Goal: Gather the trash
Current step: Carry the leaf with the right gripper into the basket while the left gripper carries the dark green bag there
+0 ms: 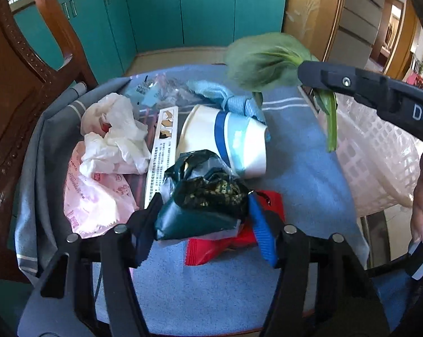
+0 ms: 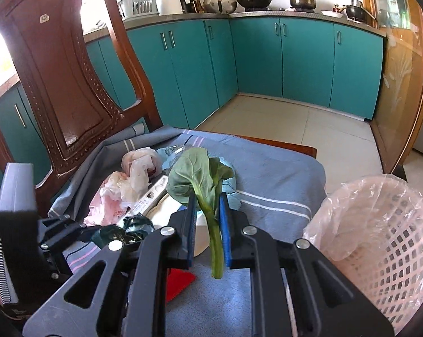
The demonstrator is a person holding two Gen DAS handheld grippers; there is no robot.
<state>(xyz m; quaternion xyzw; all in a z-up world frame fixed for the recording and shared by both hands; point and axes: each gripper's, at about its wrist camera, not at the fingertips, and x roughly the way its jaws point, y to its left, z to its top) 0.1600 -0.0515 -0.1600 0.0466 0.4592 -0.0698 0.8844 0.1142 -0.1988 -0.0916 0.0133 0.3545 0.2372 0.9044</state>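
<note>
Trash here is a green leafy vegetable stalk, clamped by its stem between the blue-padded jaws of the right gripper. Its long axis runs roughly upright: the broad leaf points up and away, the cut stem end hangs down over the surface, a blue striped cloth. Just to the right stands a white lattice plastic basket lined with a thin clear bag. The left gripper has its jaws on either side of a dark green crumpled foil wrapper, touching it. Beyond lie a tipped white-and-blue paper cup and crumpled white tissue.
</note>
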